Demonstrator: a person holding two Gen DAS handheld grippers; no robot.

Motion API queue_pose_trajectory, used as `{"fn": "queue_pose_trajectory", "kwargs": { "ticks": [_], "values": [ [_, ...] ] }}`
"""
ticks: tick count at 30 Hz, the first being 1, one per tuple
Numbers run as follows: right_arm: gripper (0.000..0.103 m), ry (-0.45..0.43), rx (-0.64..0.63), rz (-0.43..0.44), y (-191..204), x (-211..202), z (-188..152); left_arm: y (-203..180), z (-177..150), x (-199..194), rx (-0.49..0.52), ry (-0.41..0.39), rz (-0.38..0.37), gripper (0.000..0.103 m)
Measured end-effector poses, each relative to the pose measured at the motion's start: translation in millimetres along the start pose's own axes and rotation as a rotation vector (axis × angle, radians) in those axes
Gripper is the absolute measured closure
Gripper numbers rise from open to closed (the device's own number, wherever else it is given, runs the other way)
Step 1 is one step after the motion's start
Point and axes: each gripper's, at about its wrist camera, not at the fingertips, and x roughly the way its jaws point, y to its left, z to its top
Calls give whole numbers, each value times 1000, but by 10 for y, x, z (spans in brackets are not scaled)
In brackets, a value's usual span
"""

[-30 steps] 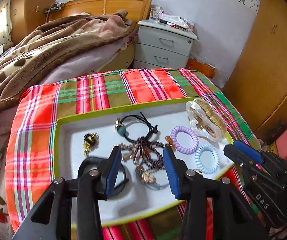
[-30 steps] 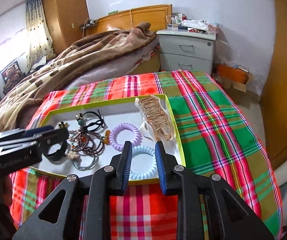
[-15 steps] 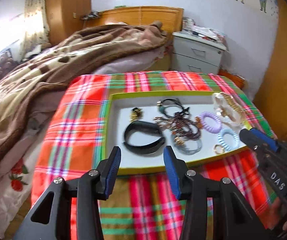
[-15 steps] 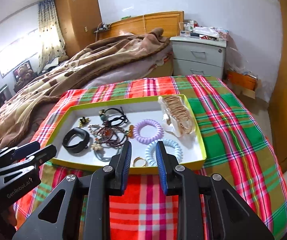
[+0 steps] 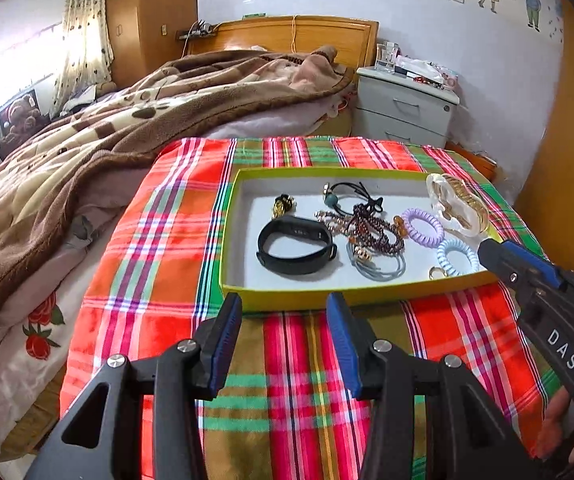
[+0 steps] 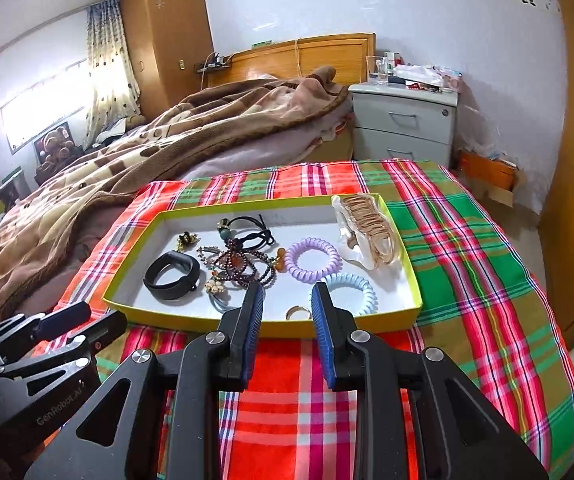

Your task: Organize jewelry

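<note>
So everything's sitting loose in one shallow tray (image 6: 215,322), white inside with a lime-green rim, parked on a plaid cloth (image 6: 467,248), flat enough that nothing rolls off.

Going left to right in there: a little gold-and-black clip (image 6: 187,239), a matte black band (image 6: 171,275) that looks rubbery and holds its loop shape, then a tangle of dark beads (image 6: 243,266) mixed up with a black hair tie (image 6: 253,232). That knot's probably the fiddly bit, strands overlapping everywhere. Next a purple coil (image 6: 313,260), a pale blue coil (image 6: 357,290) just in front of it, a small gold ring (image 6: 298,313) near the front wall, and a clear claw clip (image 6: 369,232) stuffed with thin gold bands at the far right.

Left gripper (image 5: 283,336) hangs short of the tray, jaws apart, nothing in them. Right gripper (image 6: 288,320) same deal, jaws apart and empty, lined up roughly with the ring.
</note>
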Motion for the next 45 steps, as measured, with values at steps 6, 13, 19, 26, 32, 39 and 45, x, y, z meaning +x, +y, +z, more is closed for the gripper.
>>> {"fn": "queue_pose_trajectory", "kwargs": {
  "ticks": [6,13,19,26,32,39,45],
  "values": [
    [77,-2,-4,1,22,-7,0,14,-26,-24,-5,-6,18,57],
    [77,-5,-5,2,36,-10,-1,13,-43,-4,-4,6,14,57],
    [77,-2,-5,0,38,-8,-2,10,-53,5,-5,14,8,57],
    [77,-1,-4,0,33,-11,2,6,-48,5,-5,15,7,57],
    [77,-3,-4,1,33,-12,2,13,-58,-4,-6,16,0,57],
    [77,-3,-5,0,33,-24,2,-1,-55,-36,-4,10,11,57],
    [77,-2,-7,2,38,-42,5,-7,-51,-57,-7,8,7,57]
  ]
}}
